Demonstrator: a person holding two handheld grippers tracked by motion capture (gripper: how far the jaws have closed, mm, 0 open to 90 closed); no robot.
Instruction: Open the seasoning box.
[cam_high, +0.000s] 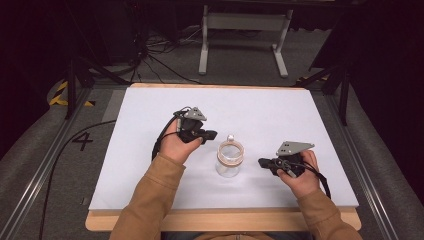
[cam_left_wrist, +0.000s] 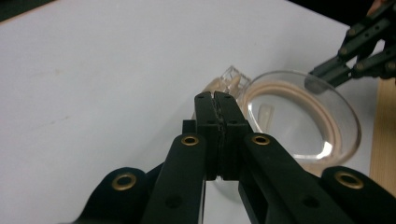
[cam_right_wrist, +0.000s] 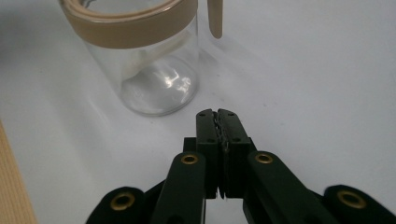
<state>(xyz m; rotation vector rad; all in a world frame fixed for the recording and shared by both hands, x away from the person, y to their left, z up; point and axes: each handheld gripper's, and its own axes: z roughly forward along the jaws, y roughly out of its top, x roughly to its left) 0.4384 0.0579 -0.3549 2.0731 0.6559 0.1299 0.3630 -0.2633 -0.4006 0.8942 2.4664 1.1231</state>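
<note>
Between both closed hand-held grippers, glass jar (cam_high: 229, 159)

Clear glass, tan trim, black tools on white

The jar (cam_high: 229, 160) is clear glass with a tan band around its mouth and a tan strap hanging beside it. The table top (cam_high: 150, 150) is plain white with a pale wood edge. Both grippers, left (cam_high: 212, 134) and right (cam_high: 262, 162), are black with brass-coloured rivets and grey top plates. The sleeves (cam_high: 150, 200) are mustard brown. The floor (cam_high: 30, 150) is grey with a yellow-and-black striped tape patch.
</note>
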